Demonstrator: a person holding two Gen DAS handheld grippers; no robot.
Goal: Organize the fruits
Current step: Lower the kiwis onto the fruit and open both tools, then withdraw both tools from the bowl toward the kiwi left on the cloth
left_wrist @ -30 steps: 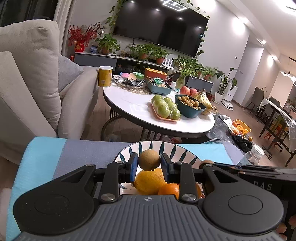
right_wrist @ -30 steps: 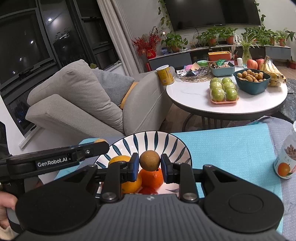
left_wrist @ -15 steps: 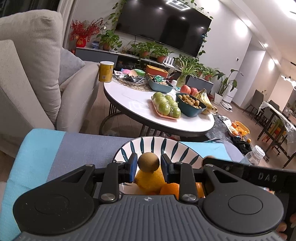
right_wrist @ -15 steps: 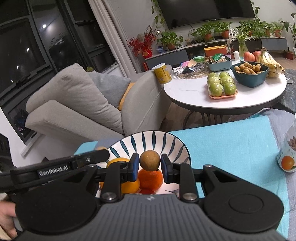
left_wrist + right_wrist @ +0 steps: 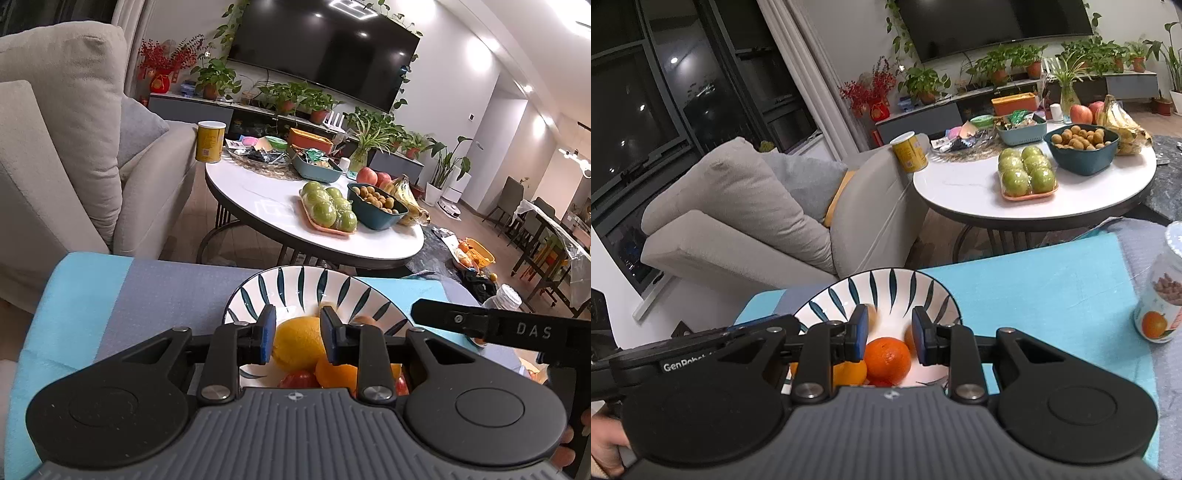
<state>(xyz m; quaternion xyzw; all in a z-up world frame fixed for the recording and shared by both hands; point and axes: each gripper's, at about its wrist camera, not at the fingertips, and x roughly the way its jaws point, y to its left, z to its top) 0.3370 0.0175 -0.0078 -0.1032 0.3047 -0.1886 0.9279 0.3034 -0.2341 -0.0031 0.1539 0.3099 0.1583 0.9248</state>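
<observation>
A white bowl with dark leaf stripes (image 5: 295,273) (image 5: 886,275) stands on the blue cloth in front of both grippers. It holds a yellow lemon (image 5: 295,341), oranges (image 5: 336,373) (image 5: 886,360) and a red fruit (image 5: 299,378). My left gripper (image 5: 298,332) hangs over the bowl with its jaws drawn close and nothing between the pads. My right gripper (image 5: 889,334) hovers over it from the other side, also shut and empty. A blurred brown fruit (image 5: 872,314) shows in the bowl beside the right gripper's left pad.
A juice bottle (image 5: 1161,295) (image 5: 506,297) stands on the cloth (image 5: 74,295) right of the bowl. Beyond it is a round white table (image 5: 266,206) with green apples (image 5: 327,210) and a dark fruit bowl (image 5: 376,210). A grey sofa (image 5: 55,147) is at the left.
The brown kiwi-like fruit that sat between each gripper's pads is gone from between them. Both views have tilted slightly; the hands stayed over the bowl.
</observation>
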